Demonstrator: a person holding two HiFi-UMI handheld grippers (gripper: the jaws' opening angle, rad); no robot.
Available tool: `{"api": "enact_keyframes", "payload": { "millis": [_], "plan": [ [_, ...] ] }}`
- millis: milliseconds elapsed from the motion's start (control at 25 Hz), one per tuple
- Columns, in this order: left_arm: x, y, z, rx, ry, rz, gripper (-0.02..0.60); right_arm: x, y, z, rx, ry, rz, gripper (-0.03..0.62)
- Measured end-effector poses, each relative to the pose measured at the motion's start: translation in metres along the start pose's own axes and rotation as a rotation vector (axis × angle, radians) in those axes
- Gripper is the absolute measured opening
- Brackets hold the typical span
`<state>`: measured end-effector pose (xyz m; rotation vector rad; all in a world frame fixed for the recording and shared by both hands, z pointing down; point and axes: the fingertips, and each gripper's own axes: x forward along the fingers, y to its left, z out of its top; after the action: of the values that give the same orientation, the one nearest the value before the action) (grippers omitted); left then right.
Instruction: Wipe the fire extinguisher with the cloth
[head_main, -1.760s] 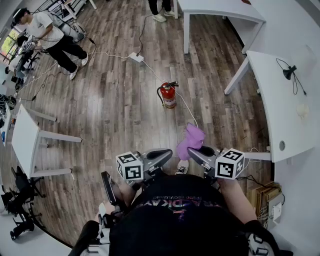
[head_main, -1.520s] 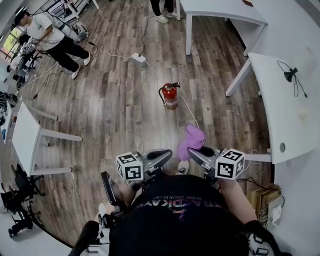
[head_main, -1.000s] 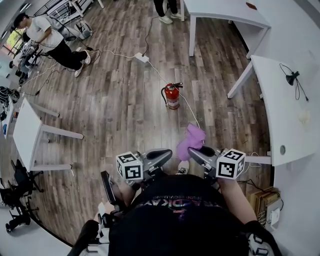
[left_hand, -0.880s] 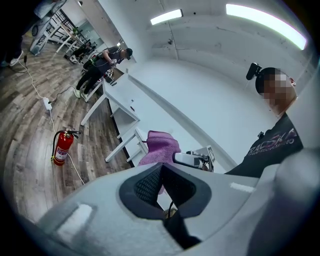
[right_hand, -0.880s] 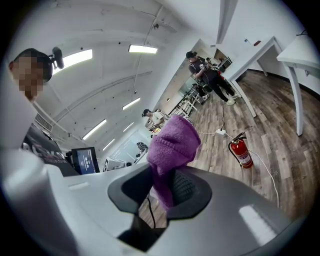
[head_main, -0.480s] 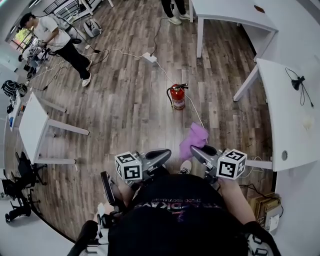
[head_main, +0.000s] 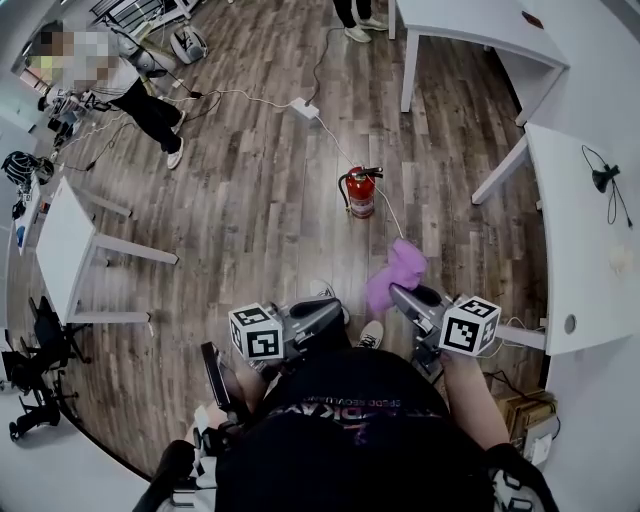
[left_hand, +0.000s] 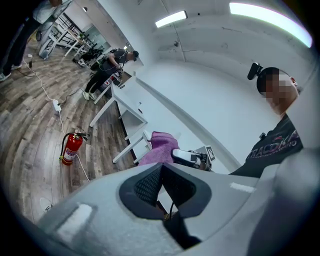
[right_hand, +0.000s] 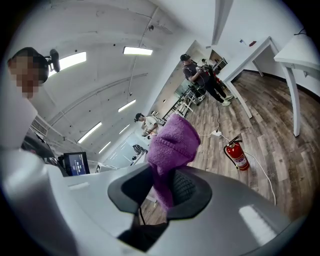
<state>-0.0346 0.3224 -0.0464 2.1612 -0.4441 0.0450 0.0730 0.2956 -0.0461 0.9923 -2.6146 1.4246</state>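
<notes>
My right tongs (head_main: 405, 293) are clamped on the cloth (right_hand: 172, 142). The purple fabric sits pinched between the two dark pads, and most of it bunches up in a soft lump above and past the tips. A thinner strip hangs down through the gap behind the pads.

My left tongs (left_hand: 161, 166) hold nothing. Their pads meet at the tips with no gap that I can see. They sit just beside the right tongs, with both pairs pointing forward and slightly down in front of my chest. From the left tongs I can see the cloth and the right tongs' tip just off to one side.

The fire extinguisher (head_main: 362, 192) stands upright on the wooden floor (head_main: 250, 220), out ahead of both tongs and well apart from them. It is a little nearer the line of the right pair. It is red, with a black handle and hose at the top, and neither the cloth nor the tongs touch it.

A white cable (head_main: 335, 140) runs along the floor close by it to a power strip (head_main: 303, 108) farther ahead. A white table (head_main: 590, 250) stands off to the right of the right tongs, and another white table (head_main: 60, 250) is away to the left of the left tongs. A person (head_main: 150, 95) stands far ahead on the left.
</notes>
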Motion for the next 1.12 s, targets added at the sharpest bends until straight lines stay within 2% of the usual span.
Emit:
{"api": "enact_keyframes", "payload": {
  "millis": [360, 560, 760, 1000, 1120],
  "plan": [
    [0.02, 0.053, 0.058, 0.0, 0.04, -0.078, -0.002, 0.037, -0.033, 0.046, 0.017, -0.025, -0.1, 0.087],
    [0.018, 0.099, 0.095, -0.025, 0.084, -0.092, -0.002, 0.076, -0.057, 0.075, 0.042, -0.031, -0.176, 0.087],
    [0.018, 0.152, 0.12, -0.031, 0.124, -0.077, -0.002, 0.111, -0.095, 0.094, 0.082, -0.017, -0.235, 0.087],
    [0.013, 0.208, 0.141, -0.053, 0.149, -0.025, -0.002, 0.131, -0.142, 0.119, 0.057, 0.021, -0.328, 0.087],
    [0.019, 0.227, 0.149, -0.072, 0.137, 0.015, -0.002, 0.136, -0.171, 0.132, 0.026, 0.074, -0.36, 0.087]
  ]
}}
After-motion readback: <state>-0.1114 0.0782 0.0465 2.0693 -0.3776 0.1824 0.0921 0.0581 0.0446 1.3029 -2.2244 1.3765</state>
